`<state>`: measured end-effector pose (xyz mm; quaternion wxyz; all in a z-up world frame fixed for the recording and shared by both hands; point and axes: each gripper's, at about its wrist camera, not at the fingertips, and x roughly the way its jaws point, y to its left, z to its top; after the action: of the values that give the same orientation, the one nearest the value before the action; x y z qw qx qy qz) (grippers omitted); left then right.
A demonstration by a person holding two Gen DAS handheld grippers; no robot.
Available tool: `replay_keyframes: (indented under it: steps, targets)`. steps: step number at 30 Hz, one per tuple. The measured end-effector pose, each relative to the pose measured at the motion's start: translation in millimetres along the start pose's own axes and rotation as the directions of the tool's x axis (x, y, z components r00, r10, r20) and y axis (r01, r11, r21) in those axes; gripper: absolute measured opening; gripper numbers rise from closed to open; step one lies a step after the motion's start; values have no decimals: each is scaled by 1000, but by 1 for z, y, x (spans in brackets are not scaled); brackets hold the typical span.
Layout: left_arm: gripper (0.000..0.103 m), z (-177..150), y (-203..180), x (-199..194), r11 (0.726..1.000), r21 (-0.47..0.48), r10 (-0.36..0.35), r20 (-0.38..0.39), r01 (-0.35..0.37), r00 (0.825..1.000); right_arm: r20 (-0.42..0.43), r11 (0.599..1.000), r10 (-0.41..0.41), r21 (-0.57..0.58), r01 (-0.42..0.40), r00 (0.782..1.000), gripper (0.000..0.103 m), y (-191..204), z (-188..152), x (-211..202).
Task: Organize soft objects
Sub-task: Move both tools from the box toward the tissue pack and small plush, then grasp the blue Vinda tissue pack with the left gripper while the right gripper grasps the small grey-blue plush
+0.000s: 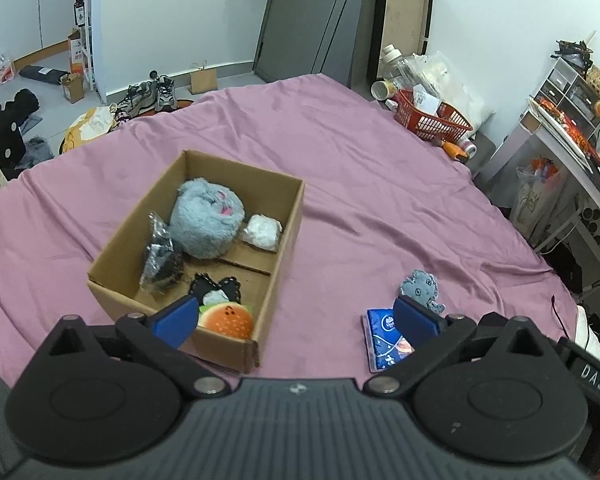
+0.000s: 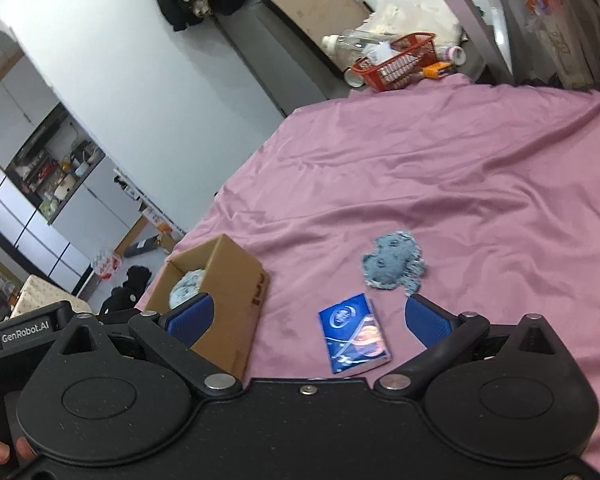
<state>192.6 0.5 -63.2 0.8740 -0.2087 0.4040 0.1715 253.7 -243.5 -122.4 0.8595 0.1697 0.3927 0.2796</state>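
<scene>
In the left wrist view, the box [image 1: 204, 248] sits at centre left on the pink sheet [image 1: 360, 184] and holds five soft things: one black bag [image 1: 160, 260], one grey plush [image 1: 206, 218], one white wad [image 1: 262, 232], one black bow [image 1: 216, 288] and one burger plush [image 1: 228, 320]. The left gripper [image 1: 296, 318] stands wide open and empty above the box's near corner. Two things lie loose at lower right: one blue pack [image 1: 382, 338] and one grey toy [image 1: 422, 286]. In the right wrist view, the right gripper [image 2: 308, 318] is also wide open and empty, with the pack [image 2: 354, 334] lying between its fingers, long axis running roughly away from the gripper. The toy [image 2: 394, 266] lies just beyond, up and right. The right hand appears nearer to both, so the pack looks like its next pick.
</scene>
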Motion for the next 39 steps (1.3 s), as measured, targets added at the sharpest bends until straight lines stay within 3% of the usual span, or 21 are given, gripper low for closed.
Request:
replay_keyframes:
  steps: [3, 19, 28, 31, 39]
  targets:
    - [103, -6, -9, 5, 1000, 10, 6, 10, -6, 1000, -11, 996, 22, 84, -21, 1000, 103, -17, -1, 5]
    - [100, -32, -41, 45, 1000, 16, 3, 27, -3, 1000, 0, 976, 74, 204, -73, 997, 103, -59, 9, 31]
    - [95, -44, -56, 70, 1000, 6, -9, 6, 9, 1000, -8, 974, 42, 224, -39, 999, 101, -69, 14, 46]
    - [94, -48, -65, 79, 1000, 15, -14, -6, 14, 1000, -17, 973, 39, 230, -34, 999, 98, -73, 15, 53]
    - [88, -52, -75, 110, 1000, 3, -30, -60, 30, 998, -67, 968, 29, 252, -12, 997, 74, -86, 15, 74]
